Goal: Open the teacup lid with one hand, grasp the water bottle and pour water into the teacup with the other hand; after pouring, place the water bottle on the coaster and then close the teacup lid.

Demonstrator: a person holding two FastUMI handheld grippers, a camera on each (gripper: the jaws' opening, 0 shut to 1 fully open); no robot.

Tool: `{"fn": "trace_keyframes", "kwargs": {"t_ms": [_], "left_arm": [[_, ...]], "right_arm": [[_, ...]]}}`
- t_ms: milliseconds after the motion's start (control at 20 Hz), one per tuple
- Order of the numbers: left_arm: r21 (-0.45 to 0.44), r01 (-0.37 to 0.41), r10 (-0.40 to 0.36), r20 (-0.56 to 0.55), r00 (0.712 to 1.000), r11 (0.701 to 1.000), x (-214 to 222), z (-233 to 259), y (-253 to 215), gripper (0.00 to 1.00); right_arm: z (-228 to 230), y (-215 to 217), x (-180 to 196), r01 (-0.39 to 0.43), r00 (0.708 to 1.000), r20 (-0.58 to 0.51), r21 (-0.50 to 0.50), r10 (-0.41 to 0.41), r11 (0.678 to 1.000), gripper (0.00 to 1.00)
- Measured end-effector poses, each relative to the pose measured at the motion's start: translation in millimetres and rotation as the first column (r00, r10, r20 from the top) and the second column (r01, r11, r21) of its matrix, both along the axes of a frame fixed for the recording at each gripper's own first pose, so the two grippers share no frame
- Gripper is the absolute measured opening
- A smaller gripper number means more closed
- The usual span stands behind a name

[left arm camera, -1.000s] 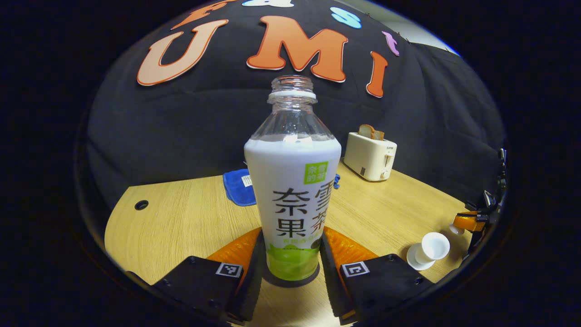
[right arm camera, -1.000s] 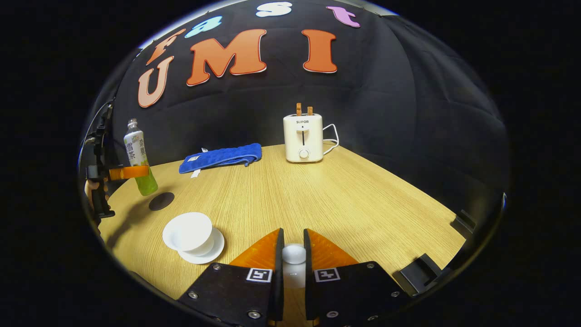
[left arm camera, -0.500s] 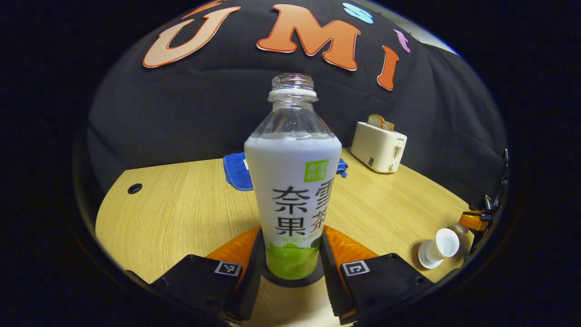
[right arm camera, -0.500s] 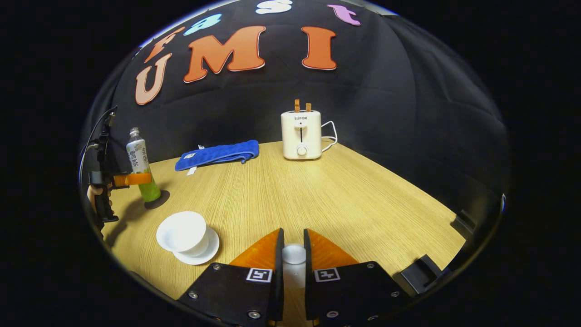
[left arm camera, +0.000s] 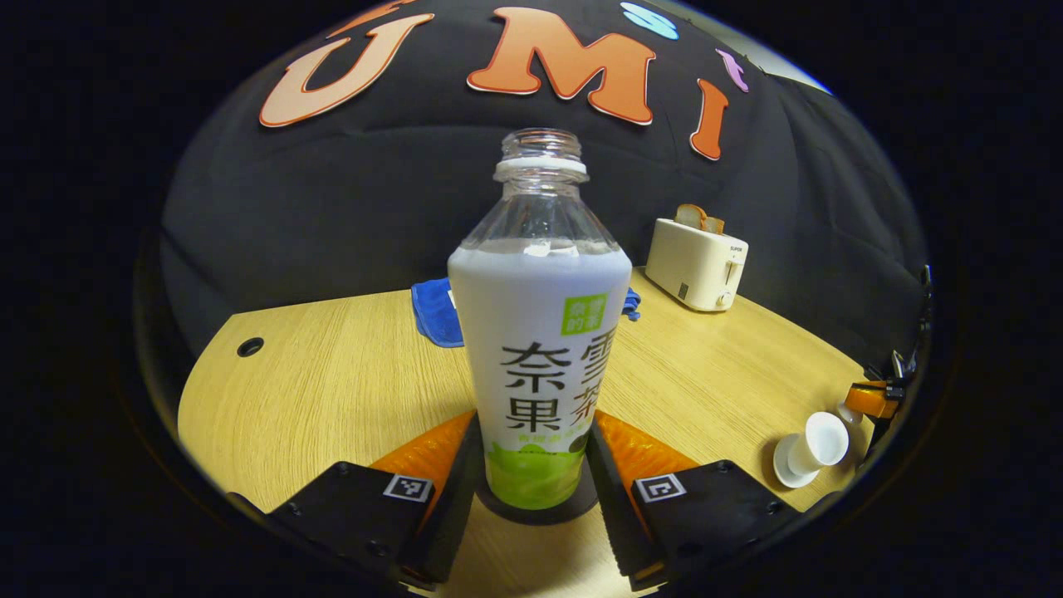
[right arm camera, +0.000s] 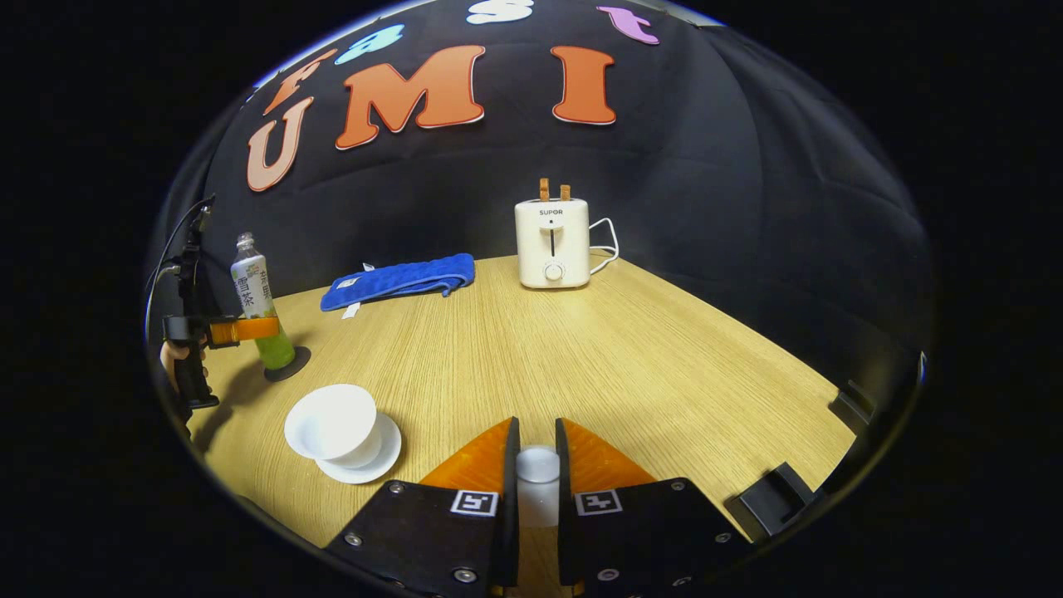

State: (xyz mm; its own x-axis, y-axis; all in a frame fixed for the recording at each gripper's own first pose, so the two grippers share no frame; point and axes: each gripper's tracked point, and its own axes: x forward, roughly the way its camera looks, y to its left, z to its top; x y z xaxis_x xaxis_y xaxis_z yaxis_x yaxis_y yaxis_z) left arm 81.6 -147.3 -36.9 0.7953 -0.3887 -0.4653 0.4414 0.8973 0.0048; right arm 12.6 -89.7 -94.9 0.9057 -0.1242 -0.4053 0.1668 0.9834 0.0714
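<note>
The white-and-green labelled, capless water bottle (left arm camera: 540, 357) stands upright on the dark round coaster (left arm camera: 585, 505). My left gripper (left arm camera: 536, 423) flanks its lower part, jaws eased slightly apart. In the right gripper view the bottle (right arm camera: 253, 299) and coaster (right arm camera: 297, 363) stand at the table's far left. The open white teacup (right arm camera: 332, 419) sits on its saucer (right arm camera: 384, 458) to the near left. My right gripper (right arm camera: 537, 444) is shut on the white teacup lid (right arm camera: 538, 467), held above the table. In the left gripper view the teacup (left arm camera: 822, 440) is at the far right.
A cream toaster (right arm camera: 552, 245) with toast stands at the back of the wooden table (right arm camera: 623, 357). A folded blue cloth (right arm camera: 399, 282) lies to its left. A cable hole (left arm camera: 249, 346) pierces the table's corner. A hand (right arm camera: 170, 361) holds the left gripper's handle.
The bottle came down onto the coaster and now stands on it. The left gripper's fingers have spread a little since half a second ago. The right gripper stays shut on the lid.
</note>
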Motion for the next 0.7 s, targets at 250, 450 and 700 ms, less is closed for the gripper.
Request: {"fn": "trace_keyframes", "kwargs": {"t_ms": [250,450,700], "left_arm": [[0.003,0.007,-0.008,0.025,1.0,1.0,-1.3,5.2,-3.9,0.76],[0.021,-0.013,0.012,0.053,0.999,1.0,-11.4,10.1,-2.3,1.0],[0.039,-0.068,0.064,0.106,0.992,0.997,-42.9,23.1,15.6,1.0]], "right_arm": [[1.1,-0.8,-0.5,0.001,1.0,0.005,0.005,-0.001,1.0,0.19],[6.7,0.4,-1.3,-0.003,1.0,0.021,0.002,0.003,1.0,0.19],[31.8,17.9,3.8,-0.047,0.996,0.078,-0.004,0.048,0.999,0.19]]}}
